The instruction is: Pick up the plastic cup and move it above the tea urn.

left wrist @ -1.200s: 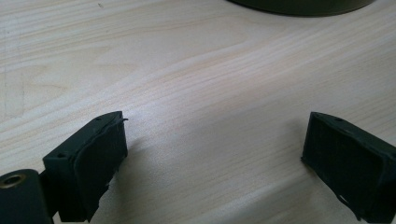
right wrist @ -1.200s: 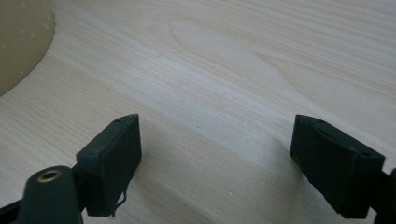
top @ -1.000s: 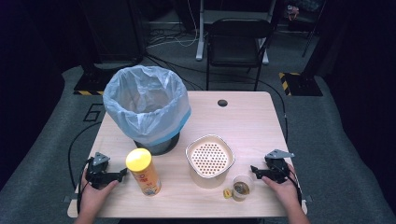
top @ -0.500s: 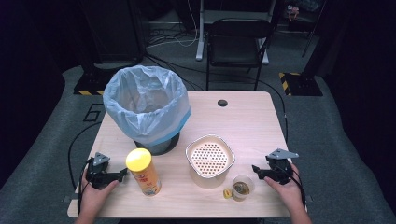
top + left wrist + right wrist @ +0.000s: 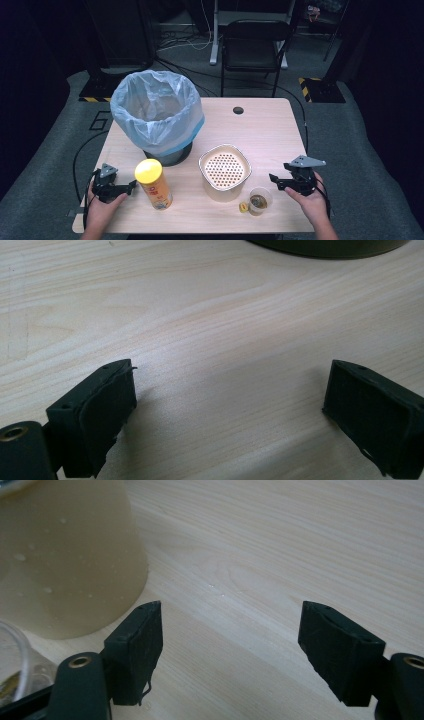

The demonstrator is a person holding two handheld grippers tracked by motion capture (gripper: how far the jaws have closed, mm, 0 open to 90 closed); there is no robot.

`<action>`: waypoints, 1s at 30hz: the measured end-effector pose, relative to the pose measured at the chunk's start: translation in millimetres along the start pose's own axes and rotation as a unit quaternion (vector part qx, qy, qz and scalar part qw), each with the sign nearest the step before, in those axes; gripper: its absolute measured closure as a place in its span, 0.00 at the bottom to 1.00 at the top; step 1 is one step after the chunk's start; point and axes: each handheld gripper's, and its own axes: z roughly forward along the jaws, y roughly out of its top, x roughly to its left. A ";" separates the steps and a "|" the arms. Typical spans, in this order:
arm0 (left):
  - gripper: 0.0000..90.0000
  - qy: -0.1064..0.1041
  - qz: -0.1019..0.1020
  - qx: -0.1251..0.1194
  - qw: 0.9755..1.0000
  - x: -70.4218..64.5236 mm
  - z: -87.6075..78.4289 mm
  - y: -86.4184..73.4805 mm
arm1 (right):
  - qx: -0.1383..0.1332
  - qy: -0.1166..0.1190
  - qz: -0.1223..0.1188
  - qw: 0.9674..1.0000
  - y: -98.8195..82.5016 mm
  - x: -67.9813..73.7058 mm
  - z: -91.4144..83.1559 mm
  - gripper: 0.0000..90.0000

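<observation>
My left gripper [image 5: 114,186] and right gripper [image 5: 292,180] are black, each topped by a grey three-cornered plate and trailing a black cable. Up close, my blocky ribbed pads [image 5: 135,652] sit beside brass-ringed screw holes.

dark lab: floor cables [image 5: 175,37], hazard-taped stand bases [image 5: 320,90].

Canister [image 5: 154,183] before bin [image 5: 156,115]; cup [image 5: 259,200] right of canister
</observation>
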 end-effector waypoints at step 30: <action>0.07 -0.001 0.000 0.006 1.000 0.1 -0.7 0.5 | -0.021 0.066 -0.052 0.996 17.2 46.1 -23.8 0.22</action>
